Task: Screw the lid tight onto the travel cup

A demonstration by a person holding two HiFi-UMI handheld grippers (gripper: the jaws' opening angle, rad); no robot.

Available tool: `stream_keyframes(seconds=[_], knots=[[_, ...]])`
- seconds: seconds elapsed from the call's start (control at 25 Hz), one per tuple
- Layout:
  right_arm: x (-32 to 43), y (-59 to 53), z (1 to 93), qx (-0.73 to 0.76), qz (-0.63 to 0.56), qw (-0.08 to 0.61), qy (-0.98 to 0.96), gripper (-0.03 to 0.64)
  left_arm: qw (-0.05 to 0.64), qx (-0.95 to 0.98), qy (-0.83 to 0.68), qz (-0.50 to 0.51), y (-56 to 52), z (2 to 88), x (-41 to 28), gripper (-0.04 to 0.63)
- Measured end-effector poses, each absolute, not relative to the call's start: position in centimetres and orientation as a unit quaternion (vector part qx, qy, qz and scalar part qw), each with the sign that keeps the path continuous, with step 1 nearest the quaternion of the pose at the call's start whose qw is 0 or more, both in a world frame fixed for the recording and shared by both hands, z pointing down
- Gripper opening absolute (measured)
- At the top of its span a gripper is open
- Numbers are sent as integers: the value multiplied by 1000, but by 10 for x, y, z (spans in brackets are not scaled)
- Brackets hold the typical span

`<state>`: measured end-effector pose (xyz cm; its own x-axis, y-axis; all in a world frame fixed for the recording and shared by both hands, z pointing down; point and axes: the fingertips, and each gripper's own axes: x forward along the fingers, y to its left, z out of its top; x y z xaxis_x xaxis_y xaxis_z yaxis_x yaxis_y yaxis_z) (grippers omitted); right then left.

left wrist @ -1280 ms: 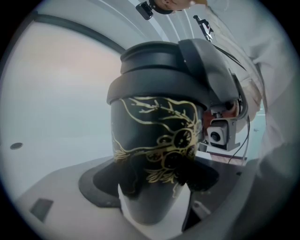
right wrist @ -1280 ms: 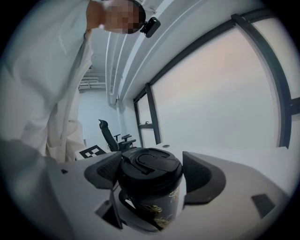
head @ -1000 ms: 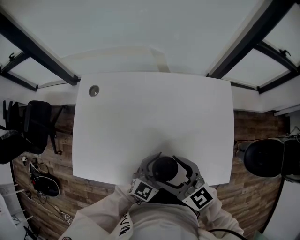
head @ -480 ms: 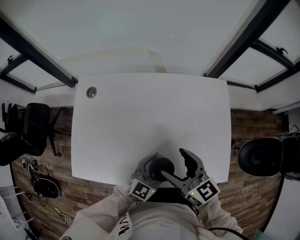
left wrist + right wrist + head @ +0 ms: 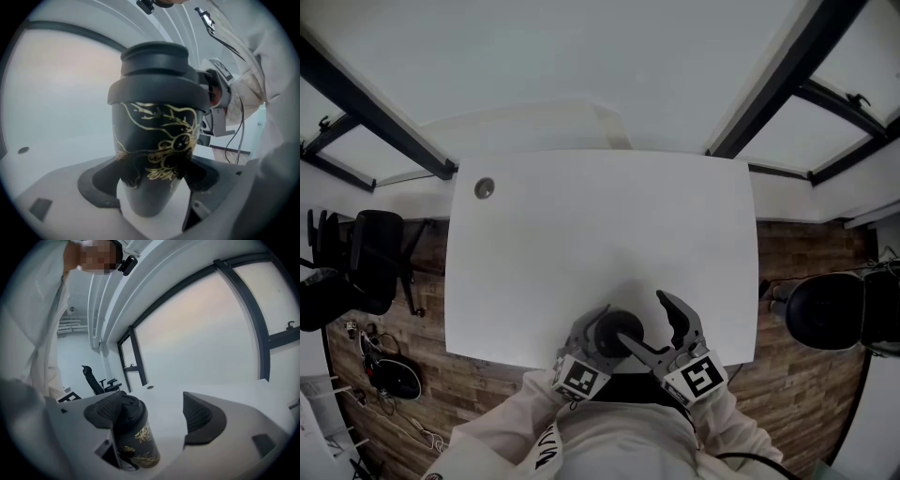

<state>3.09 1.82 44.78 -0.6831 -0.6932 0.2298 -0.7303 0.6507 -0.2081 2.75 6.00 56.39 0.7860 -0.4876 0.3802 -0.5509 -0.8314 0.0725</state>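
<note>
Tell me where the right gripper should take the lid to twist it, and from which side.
I'd take the lid by its wide round collar, which overhangs the travel cup. The left gripper clamps the cup's lower body, so bring the open right gripper in level from the free right side.

Probably an office: a white table (image 5: 600,225) with a cable grommet (image 5: 485,188) at its far-left corner, a black office chair (image 5: 370,258) left of it, wood-plank floor (image 5: 811,253) under it, dark-framed windows (image 5: 211,333) beyond it
</note>
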Motion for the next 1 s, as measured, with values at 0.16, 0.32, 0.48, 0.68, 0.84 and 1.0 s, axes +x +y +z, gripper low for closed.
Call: stream_keyframes(seconds=[0.16, 0.32, 0.48, 0.68, 0.84, 1.0], knots=[[32, 20, 447, 393, 137, 69, -907, 422, 106, 931, -290, 197, 73, 564, 8, 408], [40, 21, 425, 397, 166, 8, -903, 422, 115, 922, -307, 204, 84, 542, -23, 375], [64, 20, 390, 427, 138, -6, -894, 420, 84, 913, -356, 180, 67, 484, -62, 245], [94, 14, 369, 475, 100, 10, -875, 258, 76, 888, -433, 133, 30, 428, -101, 160], [110, 15, 366, 508, 93, 17, -856, 137, 97, 858, -497, 87, 6, 403, -110, 44], [124, 20, 375, 541, 100, 32, -834, 64, 82, 844, -524, 76, -6, 388, -96, 11]])
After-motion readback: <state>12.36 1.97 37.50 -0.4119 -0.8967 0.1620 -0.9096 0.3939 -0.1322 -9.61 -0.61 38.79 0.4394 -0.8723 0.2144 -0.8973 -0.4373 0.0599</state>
